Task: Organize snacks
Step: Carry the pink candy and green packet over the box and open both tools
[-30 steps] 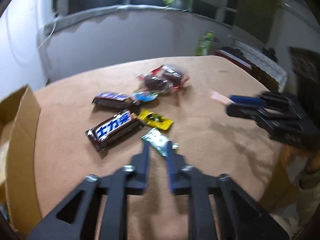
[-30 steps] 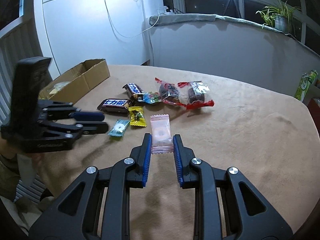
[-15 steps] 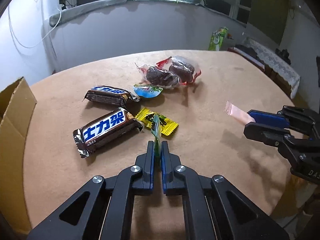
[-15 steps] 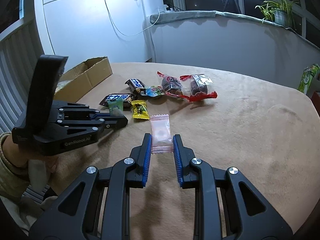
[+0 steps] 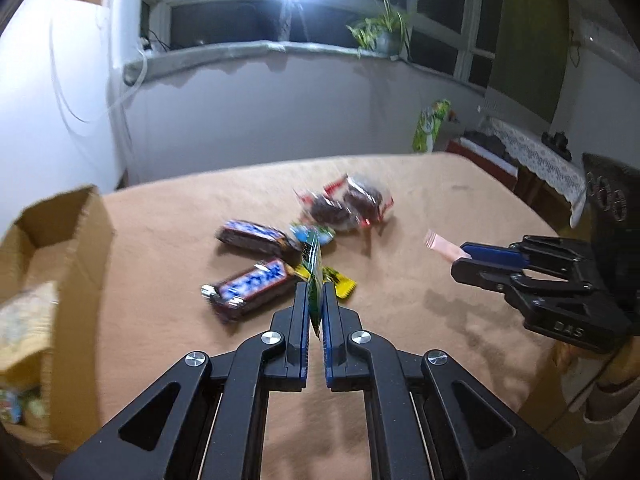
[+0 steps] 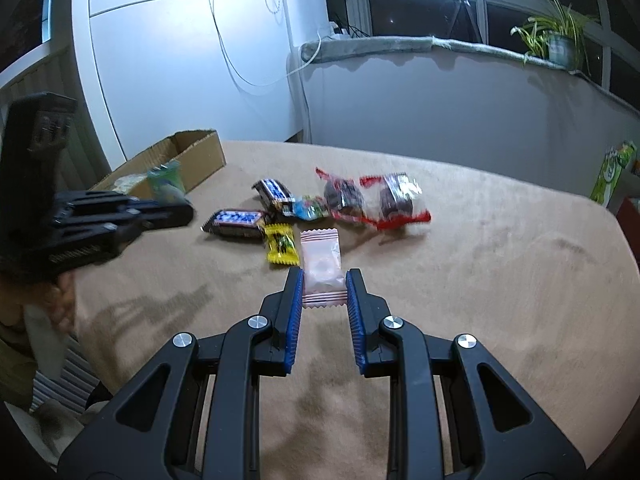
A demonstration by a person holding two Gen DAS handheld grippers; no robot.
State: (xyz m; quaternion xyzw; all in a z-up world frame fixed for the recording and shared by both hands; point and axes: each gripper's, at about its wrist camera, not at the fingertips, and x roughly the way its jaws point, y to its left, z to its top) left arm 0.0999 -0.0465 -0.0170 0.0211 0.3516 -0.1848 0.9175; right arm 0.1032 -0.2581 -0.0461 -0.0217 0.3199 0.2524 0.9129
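My left gripper is shut on a small green candy wrapper, held edge-on above the tan table; the right wrist view shows that same green candy sticking up from the left gripper in front of the box. My right gripper is shut on a pink candy packet, lifted off the cloth; the pink packet also shows at the right in the left wrist view. Two brown-and-blue chocolate bars, a yellow candy and two red-edged clear snack packs lie on the table.
An open cardboard box holding several snacks stands at the table's left edge. A small blue candy lies among the pile. A green bag stands beyond the table's far right. A person's hand holds the left gripper.
My left gripper shut on the green candy and lifted it off the table, toward the box side. The right gripper stayed almost still, holding the pink packet.
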